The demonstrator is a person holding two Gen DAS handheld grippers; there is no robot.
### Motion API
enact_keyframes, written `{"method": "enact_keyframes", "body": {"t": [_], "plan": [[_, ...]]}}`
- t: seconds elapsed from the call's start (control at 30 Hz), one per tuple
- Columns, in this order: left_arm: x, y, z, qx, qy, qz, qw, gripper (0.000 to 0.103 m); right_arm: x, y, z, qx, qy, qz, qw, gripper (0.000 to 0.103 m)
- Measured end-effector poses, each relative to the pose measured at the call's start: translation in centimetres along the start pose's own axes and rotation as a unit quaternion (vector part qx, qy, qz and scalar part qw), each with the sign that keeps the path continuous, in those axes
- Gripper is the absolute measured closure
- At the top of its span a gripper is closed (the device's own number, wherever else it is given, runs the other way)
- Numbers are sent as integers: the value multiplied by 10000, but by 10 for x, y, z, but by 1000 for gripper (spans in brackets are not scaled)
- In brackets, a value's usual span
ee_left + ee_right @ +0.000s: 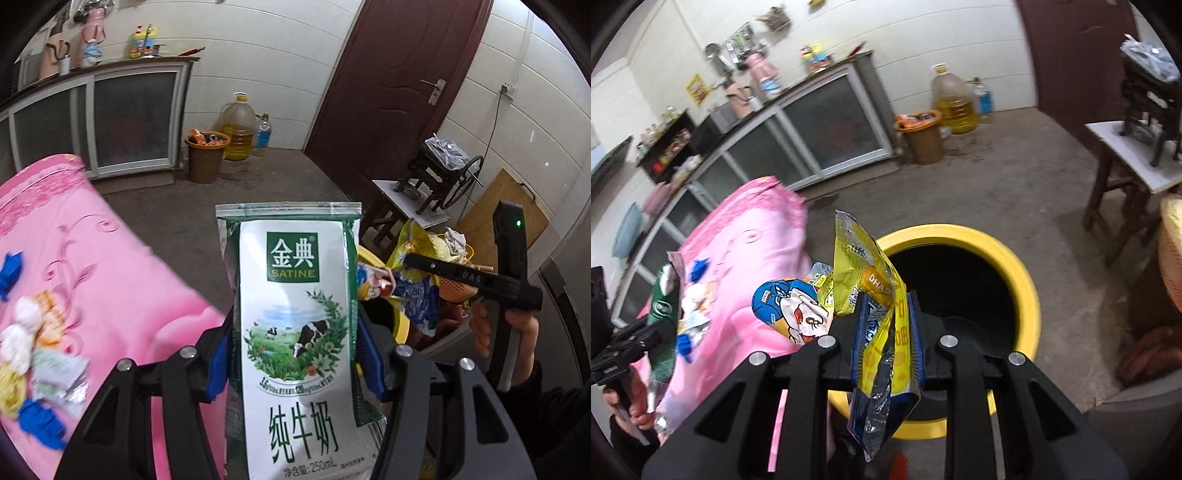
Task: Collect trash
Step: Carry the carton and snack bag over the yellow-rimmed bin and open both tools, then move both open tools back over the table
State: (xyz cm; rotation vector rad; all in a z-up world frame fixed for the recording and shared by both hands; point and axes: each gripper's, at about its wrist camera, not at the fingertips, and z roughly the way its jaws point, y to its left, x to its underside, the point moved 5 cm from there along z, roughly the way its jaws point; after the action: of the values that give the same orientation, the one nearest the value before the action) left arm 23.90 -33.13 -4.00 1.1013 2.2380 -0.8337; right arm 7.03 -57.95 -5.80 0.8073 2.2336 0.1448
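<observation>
My left gripper is shut on a flattened white-and-green milk carton, held upright beside the pink table. My right gripper is shut on a crumpled yellow snack wrapper with a cartoon face, held over the near rim of the yellow trash bin. The bin's inside is dark. In the left wrist view the right gripper and the wrapper show at right, above the bin's rim. More trash lies on the table: white tissue wads, a green-white wrapper and blue scraps.
A brown bucket full of wrappers stands by the grey cabinet, next to a big oil jug. A small wooden table with a black machine stands right of the yellow bin. A dark red door is behind.
</observation>
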Motion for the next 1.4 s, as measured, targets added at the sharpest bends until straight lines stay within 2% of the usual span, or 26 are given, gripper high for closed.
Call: {"method": "enact_keyframes", "body": {"t": [0.2,0.5,0.63,0.67,0.7,0.77,0.87,1.0,1.13,1.2,1.37,1.4], "plan": [[-13,-21,42,-83,18,-35,10000,49,7,-29,14,504,-32,87,9987,82],[-29,-45,97,-378,22,-41,9993,48,13,-39,41,814,122,71,9966,82],[-35,-48,111,-309,54,-193,9993,46,8,-41,42,935,41,101,9956,78],[-37,-48,113,-351,37,-204,9992,37,7,-44,40,975,21,166,9951,74],[-37,-47,112,-399,-44,-206,9990,21,5,-46,40,1001,7,210,9948,65],[-40,-47,108,-506,-243,-200,9982,9,3,-54,35,1052,-83,338,9938,54],[-41,-41,102,-587,-316,-344,9972,9,2,-59,26,1115,-162,357,9930,54],[-35,-23,78,-756,-557,-648,9935,9,0,-56,10,1052,-314,326,9934,54],[-23,-3,37,-1007,-820,-717,9889,9,-4,-31,-1,722,-443,115,9963,54],[-12,8,8,-1108,-937,-690,9870,9,-6,-9,-4,442,-483,-99,9978,54],[24,47,-80,-1772,-1170,-617,9752,9,-6,56,0,-214,-434,-657,9967,54],[34,57,-102,-1978,-1197,-614,9710,8,-4,77,5,-462,-335,-813,9951,53]]}}
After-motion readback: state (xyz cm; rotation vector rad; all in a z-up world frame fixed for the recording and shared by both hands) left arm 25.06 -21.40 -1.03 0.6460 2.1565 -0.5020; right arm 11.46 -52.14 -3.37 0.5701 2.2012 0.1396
